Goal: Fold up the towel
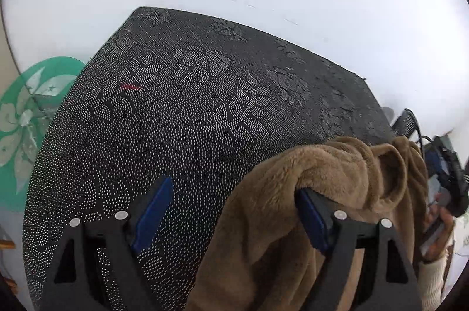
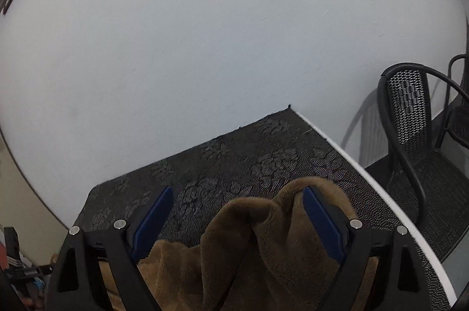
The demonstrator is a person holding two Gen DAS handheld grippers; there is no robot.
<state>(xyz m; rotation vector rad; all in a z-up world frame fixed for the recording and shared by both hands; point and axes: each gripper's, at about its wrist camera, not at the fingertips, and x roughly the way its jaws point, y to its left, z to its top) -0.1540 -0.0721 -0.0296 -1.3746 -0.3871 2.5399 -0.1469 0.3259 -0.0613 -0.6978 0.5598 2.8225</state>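
A brown fluffy towel [image 1: 293,193] lies bunched on the black patterned tablecloth [image 1: 176,105]. My left gripper [image 1: 234,193] is open, and a fold of the towel hangs over its right finger [image 1: 313,220]; its left finger [image 1: 155,208] is bare above the cloth. In the right wrist view the towel [image 2: 234,246] is heaped between the fingers of my right gripper [image 2: 237,202], which is open, with a ridge of towel draped over its right finger [image 2: 319,220]. The right gripper [image 1: 448,173] also shows at the far right of the left wrist view, held by a hand [image 1: 436,228].
The tablecloth [image 2: 234,158] ends against a white wall [image 2: 205,32] at the back. The table's white edge [image 2: 381,187] runs along the right, with a black mesh chair [image 2: 410,135] beyond it. A green floral disc [image 1: 26,123] sits off the cloth's left side.
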